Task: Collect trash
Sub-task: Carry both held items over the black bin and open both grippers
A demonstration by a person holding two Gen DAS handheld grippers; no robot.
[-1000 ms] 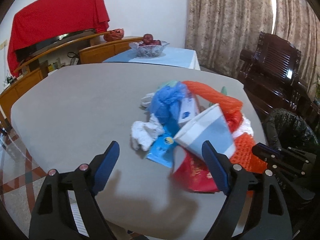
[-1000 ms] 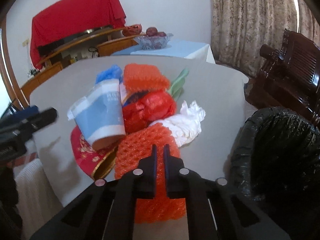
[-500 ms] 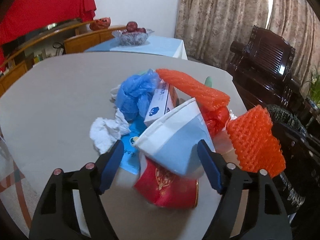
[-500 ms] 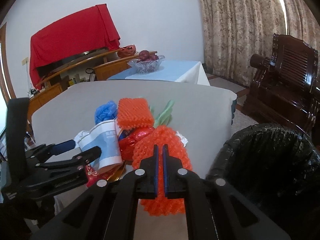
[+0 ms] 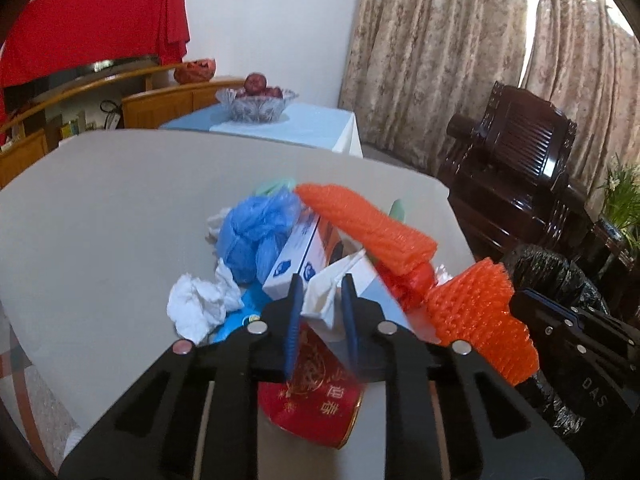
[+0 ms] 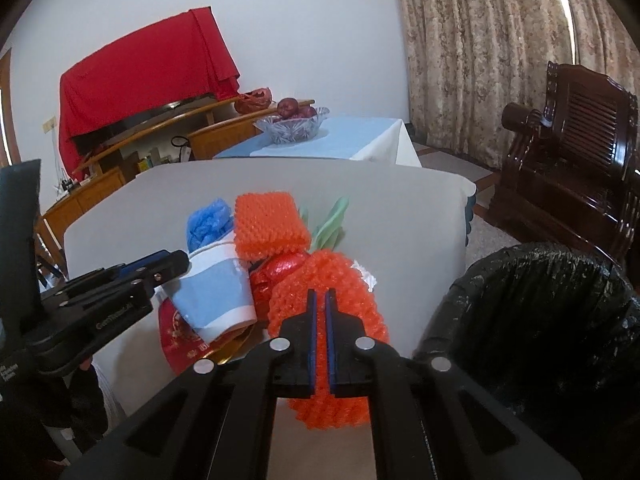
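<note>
Pale grey and broad, the bench (image 5: 120,216) stands in a sitting room with patterned curtains, a dark carved wooden armchair (image 6: 576,152) and a glass bowl of red fruit (image 6: 292,124) on a blue-clothed side table behind it. A heap of trash sits near the bench's right edge, just beside the black-lined waste bin (image 6: 536,320), which stands open on the floor below that edge, so each piece has only a short way to travel.

The right tongs (image 6: 319,312) are pinched nearly together on an orange foam fruit net (image 6: 332,280), which hangs in front of them, lifted off the heap and close to the bin's left rim; I judge it is about to be carried over the opening. The left tongs (image 5: 320,308) are drawn narrow on the rim of a crumpled blue-and-white paper cup (image 6: 216,296), squashing its white lip between the blue pads; the cup lies tilted on top of a round red tin lid with gold lettering (image 5: 316,400), at the end of the heap farthest from the fruit bowl.

Farther from the bin lie a second flat orange foam net (image 5: 368,224), a white carton with blue logos (image 5: 298,252), a bunched blue plastic bag (image 5: 256,232), a crushed white tissue (image 5: 200,304) and a shiny red wrapper (image 6: 280,270).

The lid carries gold Chinese characters that I cannot read with confidence. One tong body reads "DAS" in the left view; the other shows white lettering too small to make out. The carton's print is blurred.
</note>
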